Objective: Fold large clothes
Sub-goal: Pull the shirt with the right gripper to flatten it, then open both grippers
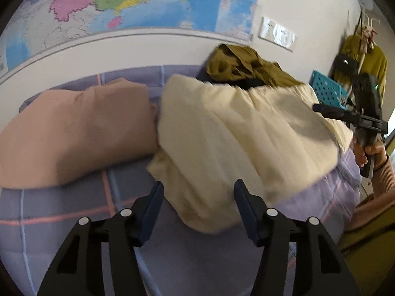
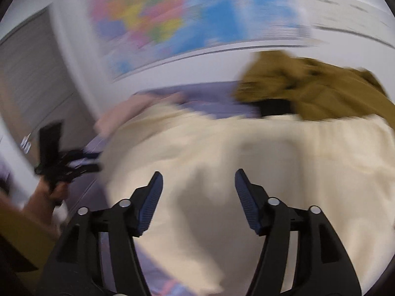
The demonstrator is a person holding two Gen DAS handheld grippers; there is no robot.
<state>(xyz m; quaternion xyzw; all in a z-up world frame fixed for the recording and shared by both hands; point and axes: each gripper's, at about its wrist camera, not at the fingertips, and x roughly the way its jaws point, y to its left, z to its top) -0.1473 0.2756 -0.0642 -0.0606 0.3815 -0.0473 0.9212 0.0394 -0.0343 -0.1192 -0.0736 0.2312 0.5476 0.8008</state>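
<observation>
Left wrist: cream garment (image 1: 237, 143) lies beyond spread, empty left tongs (image 1: 198, 194).

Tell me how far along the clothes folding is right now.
Done: the pink garment looks folded. In hand: nothing; left gripper and right gripper have open jaws above the cream garment, spread on the bed. Left: the olive garment, still crumpled.

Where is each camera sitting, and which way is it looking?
Left wrist: rides on the left gripper, jaws open, looking across the bed at the cream garment and pink garment; the right gripper and hand show.
Right wrist: rides on the right gripper, jaws open, above the cream garment; the left gripper shows.
Shared: cream garment, olive garment, wall map.
</observation>
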